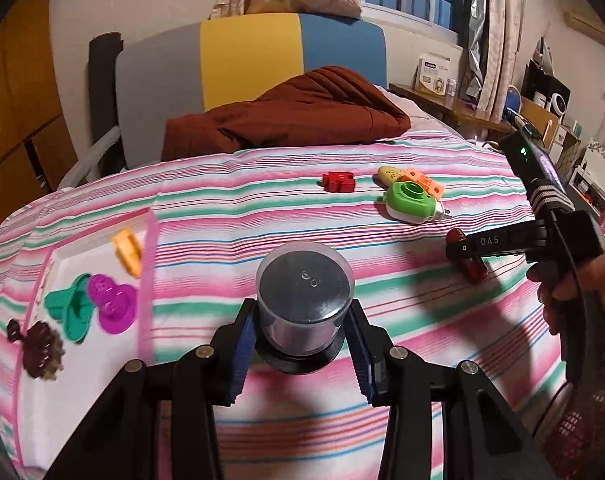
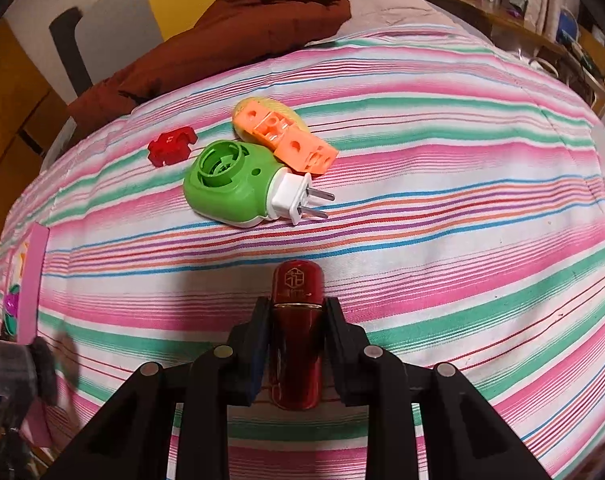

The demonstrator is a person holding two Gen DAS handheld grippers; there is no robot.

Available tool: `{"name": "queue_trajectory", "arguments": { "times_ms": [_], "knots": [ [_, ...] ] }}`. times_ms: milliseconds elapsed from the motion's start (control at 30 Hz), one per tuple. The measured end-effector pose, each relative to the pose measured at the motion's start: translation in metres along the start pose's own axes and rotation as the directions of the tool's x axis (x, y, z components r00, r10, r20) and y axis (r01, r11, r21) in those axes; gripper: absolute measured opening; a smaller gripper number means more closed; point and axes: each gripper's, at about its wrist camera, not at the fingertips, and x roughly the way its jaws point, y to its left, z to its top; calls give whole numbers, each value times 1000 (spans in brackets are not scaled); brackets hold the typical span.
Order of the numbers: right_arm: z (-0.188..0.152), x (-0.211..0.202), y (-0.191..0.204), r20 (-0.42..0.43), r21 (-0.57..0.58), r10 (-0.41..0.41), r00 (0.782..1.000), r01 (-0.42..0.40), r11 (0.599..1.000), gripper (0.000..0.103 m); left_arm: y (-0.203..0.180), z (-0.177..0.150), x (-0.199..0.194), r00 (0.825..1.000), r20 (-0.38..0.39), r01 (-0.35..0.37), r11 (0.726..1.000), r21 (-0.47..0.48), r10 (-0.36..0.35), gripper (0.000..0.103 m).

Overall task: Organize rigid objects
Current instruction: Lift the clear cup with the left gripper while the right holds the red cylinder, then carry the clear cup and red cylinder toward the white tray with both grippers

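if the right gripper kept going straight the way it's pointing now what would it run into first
Probably the striped bed cover, since the right gripper, shut on the red tube, tilts steeply downward. Farther along that line lies the green plug-in device, but depth is hard to judge.

Warm indoor light fills your 2 fisheye views; the striped bedsheet [image 1: 342,216] bows toward dark corners. The pink-edged tray [image 1: 146,264] smears with motion blur, and soft shadows fall right.
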Motion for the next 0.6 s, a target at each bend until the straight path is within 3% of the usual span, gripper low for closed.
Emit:
{"name": "queue_trajectory", "arguments": {
  "times_ms": [333,600],
  "knots": [
    [-2,1,7,20,-65,-54,998,55,996,26,59,-19,-38,999,30,-26,993,-111,30,44],
    [-4,-3,1,35,2,26,999,-26,1000,26,112,-42,-56,994,26,-102,977,-190,109,44]
  ]
}}
